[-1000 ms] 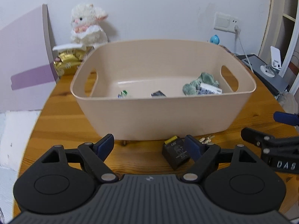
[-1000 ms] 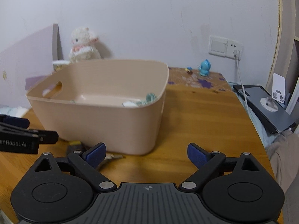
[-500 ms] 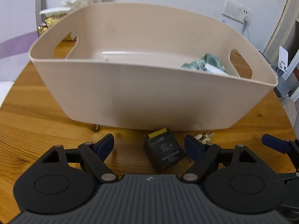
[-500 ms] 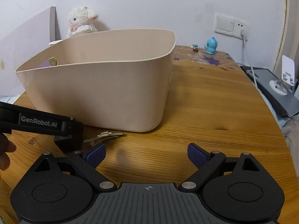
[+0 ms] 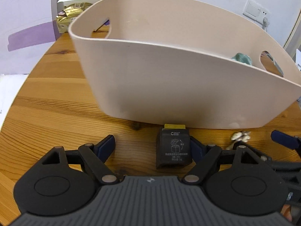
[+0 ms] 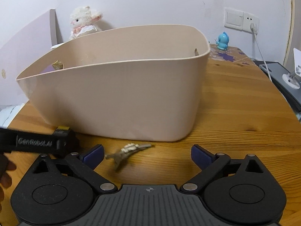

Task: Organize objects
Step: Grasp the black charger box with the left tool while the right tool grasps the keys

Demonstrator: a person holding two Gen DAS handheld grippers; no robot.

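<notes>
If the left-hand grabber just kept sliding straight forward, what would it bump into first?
Most likely the small black packet, which already sits between the open fingers of the left gripper, close to its right finger. Just behind it stands the beige basket, probably next.

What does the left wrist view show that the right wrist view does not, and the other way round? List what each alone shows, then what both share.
Only the left wrist view: the printed face of the black packet between the open left gripper fingers, gold snack bags, a green item inside the bin.

Only the right wrist view: the blue figurine, the plush lamb's face, and the open right gripper with a hair clip between its fingers.

Both: the beige bin, the wooden table, the wall socket, packet and clip.
</notes>
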